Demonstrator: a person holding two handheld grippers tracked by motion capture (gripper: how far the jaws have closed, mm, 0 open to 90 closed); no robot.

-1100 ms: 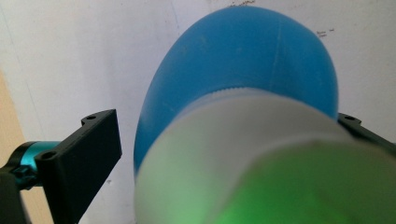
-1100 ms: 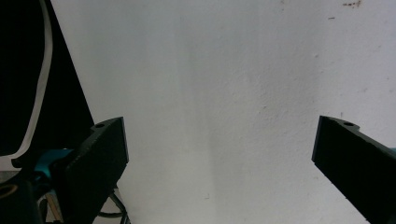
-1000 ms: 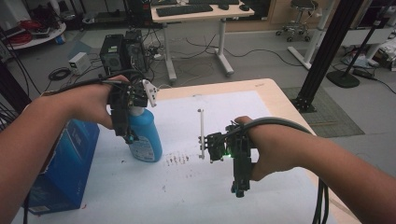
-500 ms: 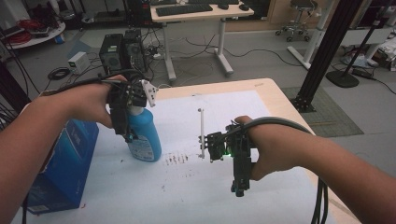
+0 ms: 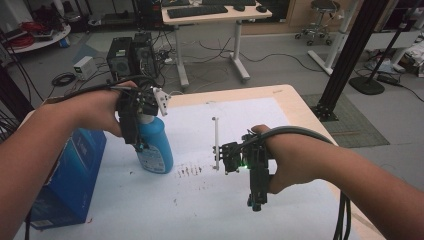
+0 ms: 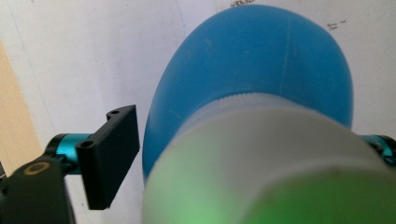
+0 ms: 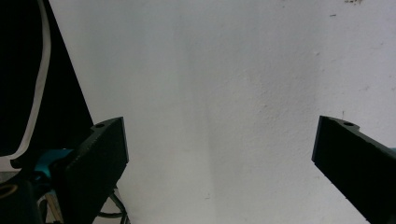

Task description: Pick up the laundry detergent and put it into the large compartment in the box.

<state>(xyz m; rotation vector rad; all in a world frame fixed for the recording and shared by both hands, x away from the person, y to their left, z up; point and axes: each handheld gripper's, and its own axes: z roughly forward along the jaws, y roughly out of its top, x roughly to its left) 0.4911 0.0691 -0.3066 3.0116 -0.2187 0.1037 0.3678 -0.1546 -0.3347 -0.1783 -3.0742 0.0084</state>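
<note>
The right gripper [image 5: 254, 200] hangs over the desk [image 5: 280, 107] with its jaws wide apart and only bare white sheet [image 7: 224, 93] between them. Farther off, the left gripper [image 5: 134, 135] has the blue spray bottle [image 5: 155, 145] standing upright between its jaws; one jaw sits just beside the body, but whether they clamp it I cannot tell. Dark specks [image 5: 190, 171] lie near the bottle's base. Likely step: grasping the bottle; next, firm closure before lifting.

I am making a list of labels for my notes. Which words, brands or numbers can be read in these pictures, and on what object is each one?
None can be read.
Blue bottle: label too blurred.
Blue box: print too blurred.
White sheet: tiny marks, unreadable.
</note>
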